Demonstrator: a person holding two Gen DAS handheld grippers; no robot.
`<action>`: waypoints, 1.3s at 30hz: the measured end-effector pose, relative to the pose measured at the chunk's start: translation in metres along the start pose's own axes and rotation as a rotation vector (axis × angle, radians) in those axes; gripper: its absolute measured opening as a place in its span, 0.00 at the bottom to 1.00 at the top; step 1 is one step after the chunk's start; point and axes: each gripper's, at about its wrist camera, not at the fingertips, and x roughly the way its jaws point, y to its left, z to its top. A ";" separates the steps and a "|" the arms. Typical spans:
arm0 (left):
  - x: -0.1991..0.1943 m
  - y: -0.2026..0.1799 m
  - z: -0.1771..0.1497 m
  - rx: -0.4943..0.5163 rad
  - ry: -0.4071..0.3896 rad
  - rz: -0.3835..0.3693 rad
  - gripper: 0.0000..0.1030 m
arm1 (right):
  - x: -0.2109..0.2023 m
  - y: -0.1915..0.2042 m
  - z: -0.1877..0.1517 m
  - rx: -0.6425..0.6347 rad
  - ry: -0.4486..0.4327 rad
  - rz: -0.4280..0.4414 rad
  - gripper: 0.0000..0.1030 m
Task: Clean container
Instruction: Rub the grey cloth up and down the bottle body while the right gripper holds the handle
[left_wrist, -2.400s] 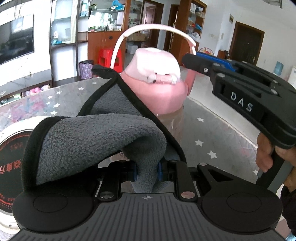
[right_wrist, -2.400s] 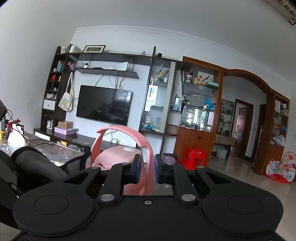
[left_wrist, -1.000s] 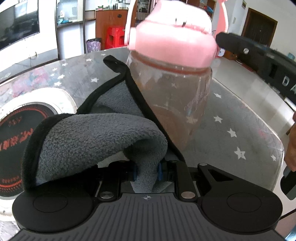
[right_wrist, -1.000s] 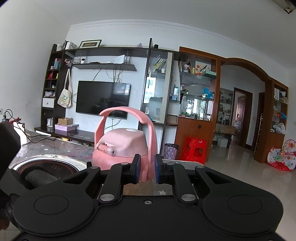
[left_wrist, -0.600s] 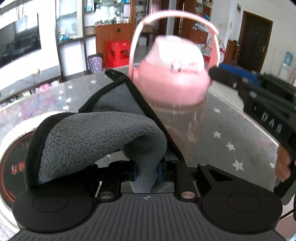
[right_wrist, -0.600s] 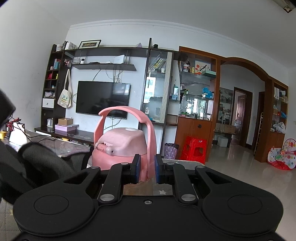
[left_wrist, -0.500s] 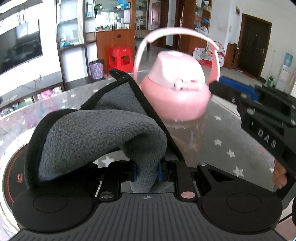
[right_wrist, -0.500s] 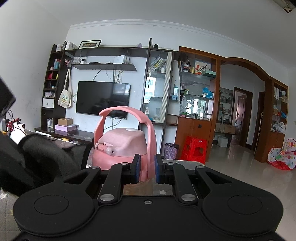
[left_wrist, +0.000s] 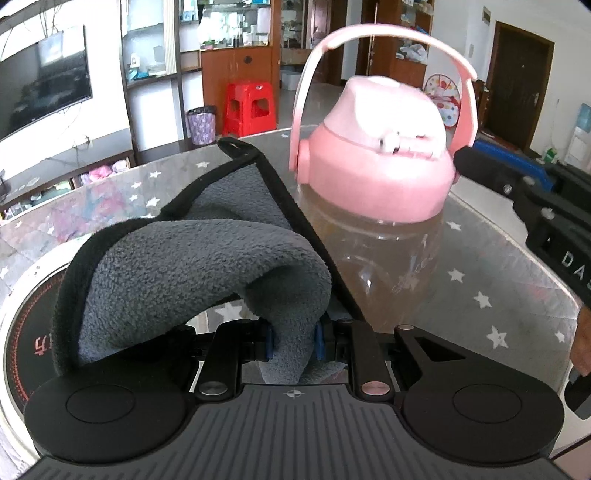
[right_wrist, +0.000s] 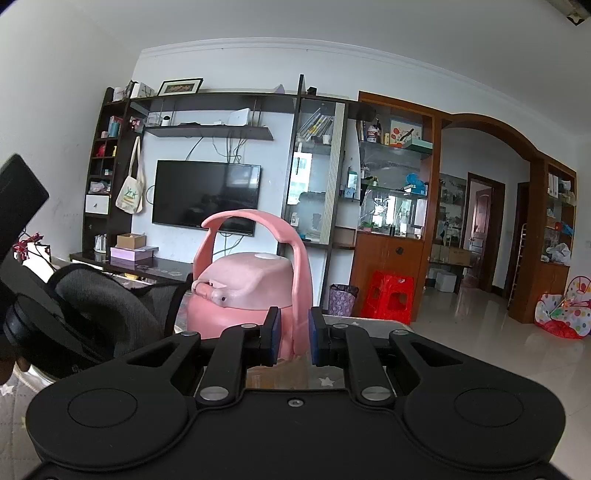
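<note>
the left tongs (left_wrist: 291, 341), clamped on the grey fleece cloth (left_wrist: 207, 266), have swung back beside the clear pink-lidded bottle (left_wrist: 376, 221) on the star-patterned table (left_wrist: 491, 291), whose handle the right tongs (right_wrist: 292, 334) pinch, so wiping continues

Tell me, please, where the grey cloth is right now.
The grey cloth is pinched in the left gripper, draped left of the pink-lidded bottle above the star-patterned table.

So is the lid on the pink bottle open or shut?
Shut. The pink lid sits down flat on the clear bottle, and its little flip cap lies closed against the top.
</note>
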 end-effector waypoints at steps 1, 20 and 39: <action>0.002 0.000 -0.001 0.000 0.003 0.000 0.20 | 0.000 0.000 0.000 0.000 0.000 -0.001 0.16; 0.027 -0.001 -0.020 -0.003 0.075 0.012 0.20 | -0.001 0.001 -0.006 0.011 0.018 0.008 0.16; 0.029 -0.029 -0.026 0.050 0.087 -0.035 0.20 | 0.004 -0.003 -0.015 0.021 0.050 -0.013 0.16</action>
